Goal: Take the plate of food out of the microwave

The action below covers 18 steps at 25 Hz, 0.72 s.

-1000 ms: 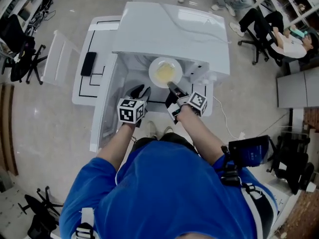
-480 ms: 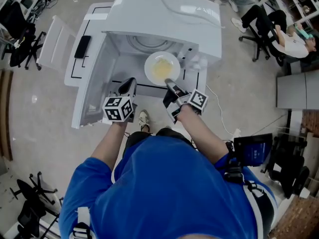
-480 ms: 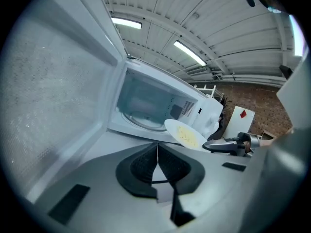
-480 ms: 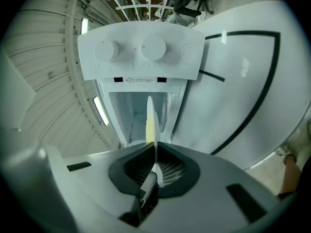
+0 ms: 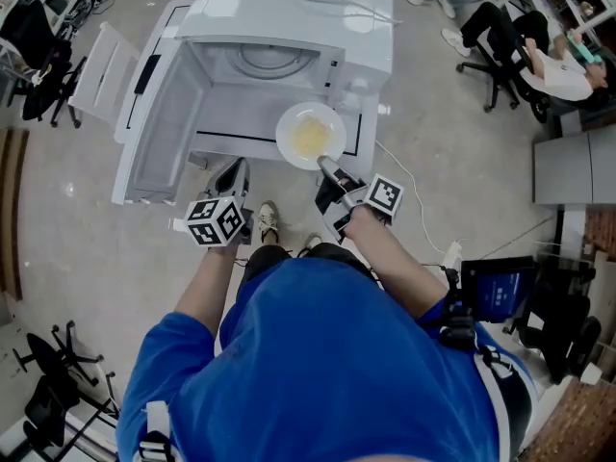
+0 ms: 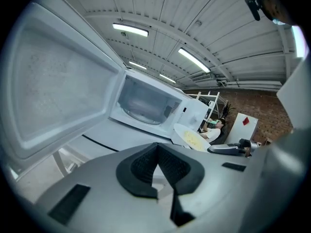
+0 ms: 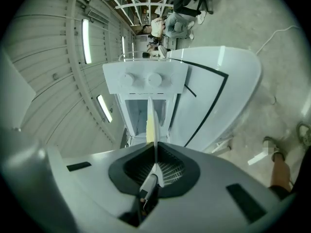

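A white plate of yellow food hangs in front of the open white microwave, outside its cavity. My right gripper is shut on the plate's near rim. In the right gripper view the plate shows edge-on, pinched between the pads of the right gripper. My left gripper hovers left of the plate, below the microwave's front. Its jaws are closing and meet with nothing between them. In the left gripper view the left gripper points at the microwave, with the plate at the right.
The microwave door stands swung open to the left. The microwave sits on a white stand. A cable runs over the floor at the right. A person sits in an office chair at the back right. More chairs stand at the left.
The plate has come out of the microwave cavity toward me in the right gripper. The left gripper's jaws have gone from open to shut, and it has drawn back and left.
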Tool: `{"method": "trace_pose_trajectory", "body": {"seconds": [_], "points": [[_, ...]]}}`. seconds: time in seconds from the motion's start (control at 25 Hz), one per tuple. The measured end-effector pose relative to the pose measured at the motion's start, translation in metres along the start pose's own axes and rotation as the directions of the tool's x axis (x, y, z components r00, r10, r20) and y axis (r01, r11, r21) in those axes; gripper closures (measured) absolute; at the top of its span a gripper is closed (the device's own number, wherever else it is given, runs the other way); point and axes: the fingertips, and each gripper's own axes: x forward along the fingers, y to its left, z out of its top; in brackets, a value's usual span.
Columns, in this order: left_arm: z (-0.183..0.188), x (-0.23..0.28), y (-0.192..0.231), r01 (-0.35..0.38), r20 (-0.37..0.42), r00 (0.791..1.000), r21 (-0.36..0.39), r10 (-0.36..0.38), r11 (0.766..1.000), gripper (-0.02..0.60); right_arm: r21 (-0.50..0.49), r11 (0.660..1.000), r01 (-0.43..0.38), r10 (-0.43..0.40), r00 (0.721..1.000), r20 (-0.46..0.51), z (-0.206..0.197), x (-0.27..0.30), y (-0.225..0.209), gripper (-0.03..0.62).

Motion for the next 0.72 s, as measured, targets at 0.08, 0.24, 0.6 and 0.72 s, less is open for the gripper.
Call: {"method": "trace_pose_trajectory", "body": {"seconds": [0.08,0.24,0.6,0.72], "points": [[-0.005,-0.012,-0.009,-0.009,0.012,1.0,-0.004,0.009,1.0,0.572,0.003,1.0,-0.005,0.005,1.0,-0.012,-0.003,-0.013,-0.001,0.576],[-0.016,-0.034,-0.021,-0.018,0.016,1.0,-0.004,0.018,1.0,0.571,-0.002,1.0,-0.013,0.013,1.0,-0.026,-0.01,-0.034,-0.003,0.576],[0.0,-0.051,-0.024,0.044,0.01,0.999,0.018,-0.044,0.999,0.571,-0.004,1.0,-0.006,0.006,1.0,0.018,-0.029,-0.058,0.005,0.576],[0.01,-0.052,-0.023,0.064,0.016,0.998,0.028,-0.064,0.998,0.571,-0.01,1.0,-0.005,0.005,0.999,0.033,-0.032,-0.058,0.011,0.576]]}}
